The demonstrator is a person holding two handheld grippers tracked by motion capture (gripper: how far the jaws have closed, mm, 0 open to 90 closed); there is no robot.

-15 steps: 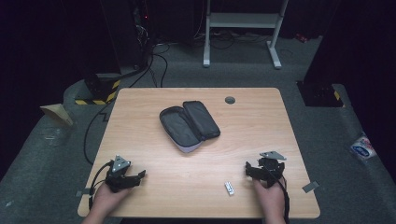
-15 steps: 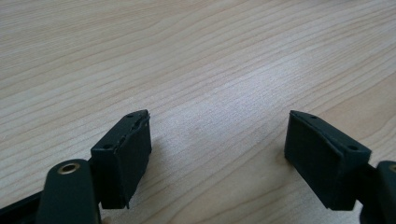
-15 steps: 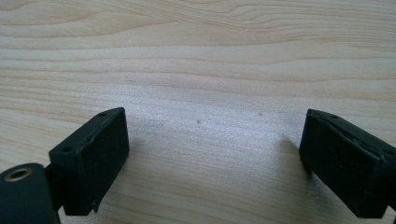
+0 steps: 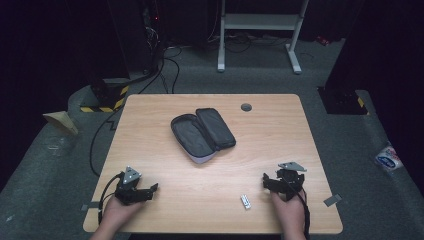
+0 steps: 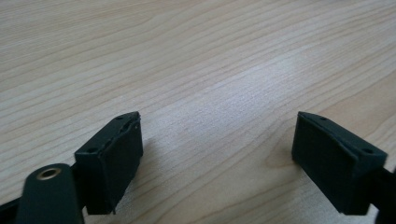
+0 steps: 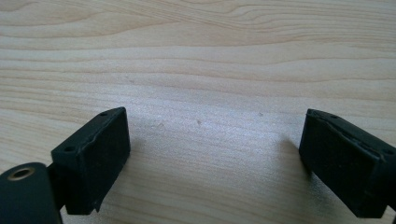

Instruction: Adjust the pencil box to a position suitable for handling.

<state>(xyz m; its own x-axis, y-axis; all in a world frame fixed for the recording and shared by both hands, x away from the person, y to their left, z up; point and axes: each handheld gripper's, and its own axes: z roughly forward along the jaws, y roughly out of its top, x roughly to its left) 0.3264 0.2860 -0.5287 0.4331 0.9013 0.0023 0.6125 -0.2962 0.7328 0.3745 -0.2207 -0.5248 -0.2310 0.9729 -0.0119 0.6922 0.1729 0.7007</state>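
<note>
Sitting just inboard of the right gripper (image 4: 267,183), the small white stick (image 4: 245,201) lies flat on the desk (image 4: 280,125) near its front edge, and it looks like the nearest thing to either hand, so call that the piece in play. It may be a little flash drive or something of that kind; it's too small to say. Nothing holds it yet: the right gripper's jaws are spread wide, and the right gripper view looks straight down between the two black pads (image 6: 93,158) at bare wood grain, nothing between them. Over on the other side, the left gripper (image 4: 152,189) rests near the front left corner, well apart from the stick, and its jaws stand spread as well, pads (image 5: 112,161) apart over empty wood in the left gripper view. Further out, toward the middle of the desk, the dark zip case (image 4: 202,133) lies folded open, both halves showing, its pale underside peeking out at the near edge; it looks empty from up here. My read: the work has barely begun, or is at a rest point, with the case already open, the stick not yet picked up, and a pick and a carry toward the case still to come, if that's the plan. A round grey cable port (image 4: 246,107) sits near the far edge. As for writing, none readable on the stick or case; a crumpled packet (image 4: 388,160) on the floor at right carries a blue label, too blurred to read.
</note>
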